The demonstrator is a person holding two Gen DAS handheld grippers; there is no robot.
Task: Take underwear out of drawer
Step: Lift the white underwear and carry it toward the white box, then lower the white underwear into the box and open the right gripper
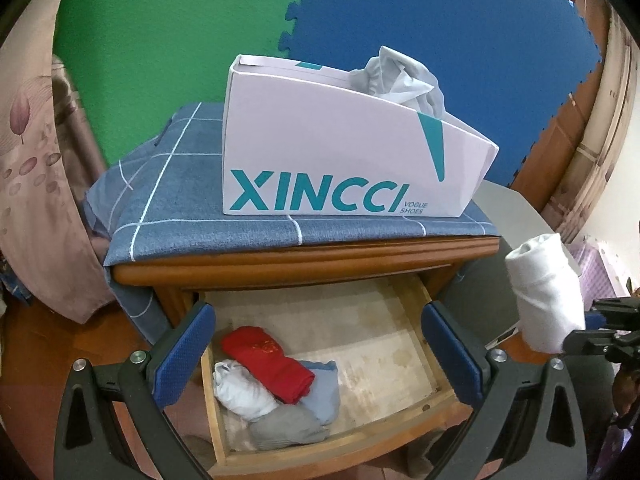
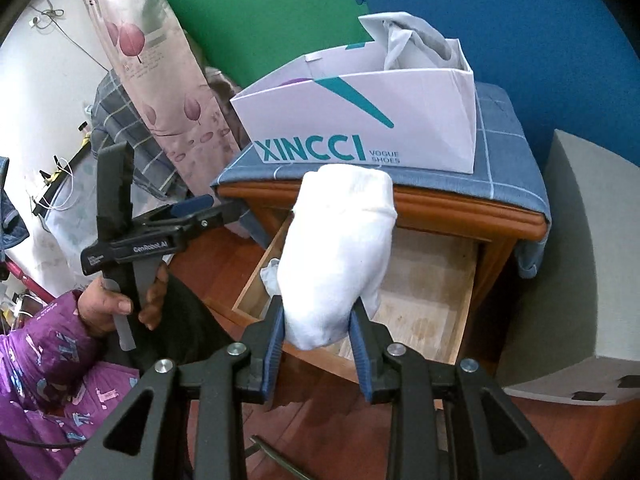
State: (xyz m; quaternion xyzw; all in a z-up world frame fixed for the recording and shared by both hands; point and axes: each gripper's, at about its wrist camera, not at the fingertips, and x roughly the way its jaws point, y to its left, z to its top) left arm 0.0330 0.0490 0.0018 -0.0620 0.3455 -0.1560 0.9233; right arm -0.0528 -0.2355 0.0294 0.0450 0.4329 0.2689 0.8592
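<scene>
Left wrist view: left gripper [image 1: 316,356] spread wide, empty, above the open drawer [image 1: 400,344]; red, white, grey, perhaps blue rolls at its left.
Right wrist view: right gripper [image 2: 318,334] clamps white rolled underwear [image 2: 340,256], clear of the drawer, before the shoebox [image 2: 400,120].

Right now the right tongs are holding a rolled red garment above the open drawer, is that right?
Not quite: the rolled garment in the right tongs is white, as the right wrist view shows. The red roll lies in the open drawer, seen from the left wrist.
</scene>
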